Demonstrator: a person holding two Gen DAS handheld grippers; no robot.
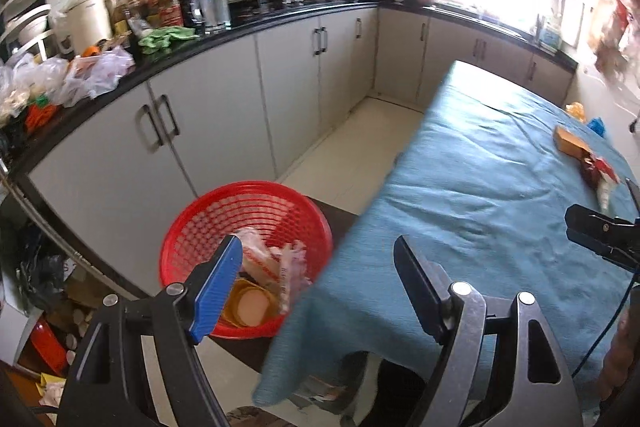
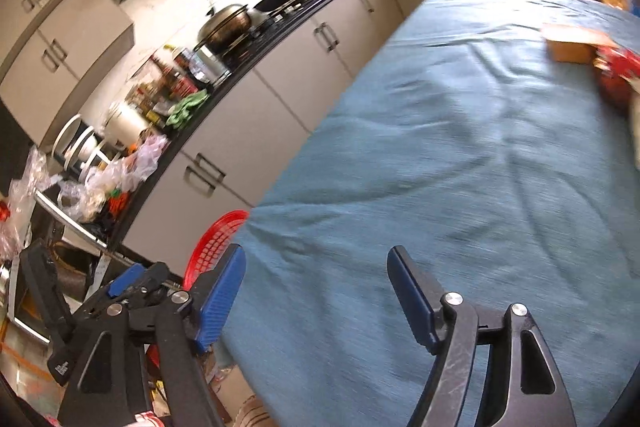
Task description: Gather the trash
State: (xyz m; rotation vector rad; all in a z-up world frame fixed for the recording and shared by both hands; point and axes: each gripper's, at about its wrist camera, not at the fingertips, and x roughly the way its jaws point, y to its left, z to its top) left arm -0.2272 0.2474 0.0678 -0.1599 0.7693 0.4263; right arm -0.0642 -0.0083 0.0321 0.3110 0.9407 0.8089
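Observation:
A red mesh basket (image 1: 224, 215) stands on a dark ledge just left of the table. It holds crumpled wrappers (image 1: 288, 259) and a yellow lid (image 1: 252, 307). My left gripper (image 1: 318, 247) hangs open and empty above the basket's right rim and the corner of the blue cloth (image 1: 500, 187). Far right on the cloth lie an orange box (image 1: 570, 143) and a red wrapper (image 1: 600, 171). My right gripper (image 2: 316, 259) is open and empty over the blue cloth (image 2: 460, 147), with the orange box (image 2: 572, 47) and red wrapper (image 2: 616, 67) far ahead to its right. The basket's rim (image 2: 218, 239) shows to its left.
A dark counter (image 1: 280, 19) over grey cabinets (image 1: 224, 115) runs along the left and back, crowded with bottles, pots and plastic bags (image 1: 96, 71). Pale floor (image 1: 352, 151) lies between cabinets and table. Clutter fills the lower left corner (image 1: 48, 339). Yellow and blue scraps (image 1: 584, 117) sit beyond the table.

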